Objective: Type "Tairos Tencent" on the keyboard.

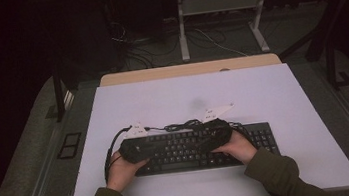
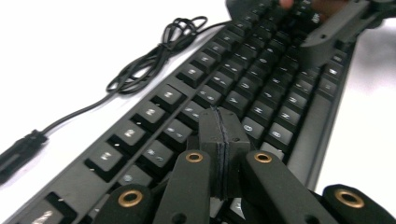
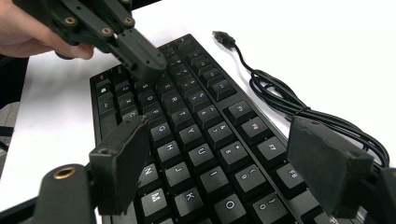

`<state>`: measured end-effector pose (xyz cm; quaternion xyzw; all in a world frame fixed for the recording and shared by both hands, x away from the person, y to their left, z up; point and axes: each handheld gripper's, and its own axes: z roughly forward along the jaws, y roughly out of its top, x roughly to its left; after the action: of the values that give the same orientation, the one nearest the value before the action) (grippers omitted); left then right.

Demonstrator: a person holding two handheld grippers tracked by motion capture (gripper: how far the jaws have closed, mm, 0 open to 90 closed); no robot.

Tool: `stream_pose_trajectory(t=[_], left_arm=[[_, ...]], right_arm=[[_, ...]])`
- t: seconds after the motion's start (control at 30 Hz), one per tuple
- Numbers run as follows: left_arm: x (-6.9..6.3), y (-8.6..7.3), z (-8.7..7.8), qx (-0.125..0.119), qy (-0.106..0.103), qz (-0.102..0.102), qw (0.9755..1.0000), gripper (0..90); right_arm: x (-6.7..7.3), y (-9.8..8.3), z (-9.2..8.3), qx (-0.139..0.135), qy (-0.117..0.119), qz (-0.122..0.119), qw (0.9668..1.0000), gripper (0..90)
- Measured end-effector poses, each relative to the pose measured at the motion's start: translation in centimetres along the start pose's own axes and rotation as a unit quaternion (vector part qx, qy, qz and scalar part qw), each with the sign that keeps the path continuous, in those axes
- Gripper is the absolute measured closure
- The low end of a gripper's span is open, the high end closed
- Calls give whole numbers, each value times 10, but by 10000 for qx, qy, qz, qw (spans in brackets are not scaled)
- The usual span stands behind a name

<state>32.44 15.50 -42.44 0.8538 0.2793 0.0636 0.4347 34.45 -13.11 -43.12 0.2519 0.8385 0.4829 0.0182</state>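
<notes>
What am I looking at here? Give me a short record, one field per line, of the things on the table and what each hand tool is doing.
Surface: white table
Main thing: black keyboard, lying flat near the person's edge
Cord: keyboard cable, loosely bundled behind the keyboard, plug lying free on the table
Left tool: jaws shut together, tip over the keys at the keyboard's left part
Right tool: jaws wide apart, above the middle keys, nothing between them
Hands: one at each end of the keyboard

Your high view looks forward and down from above your side of the tabletop [image 1: 192, 96], well back. Your two gripper views ride close over the keyboard [image 1: 199, 148], facing each other along it; each catches its keys and the opposite claw [image 2: 334, 30].
</notes>
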Motion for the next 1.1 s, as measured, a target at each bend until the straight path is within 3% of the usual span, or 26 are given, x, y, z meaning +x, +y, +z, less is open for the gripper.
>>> stream_pose_trajectory(t=[1.1], left_arm=[[5, -6, 11, 224, 46, -30, 9997, 893]], right_arm=[[0, -1, 1, 20, 2, 0, 10000, 211]])
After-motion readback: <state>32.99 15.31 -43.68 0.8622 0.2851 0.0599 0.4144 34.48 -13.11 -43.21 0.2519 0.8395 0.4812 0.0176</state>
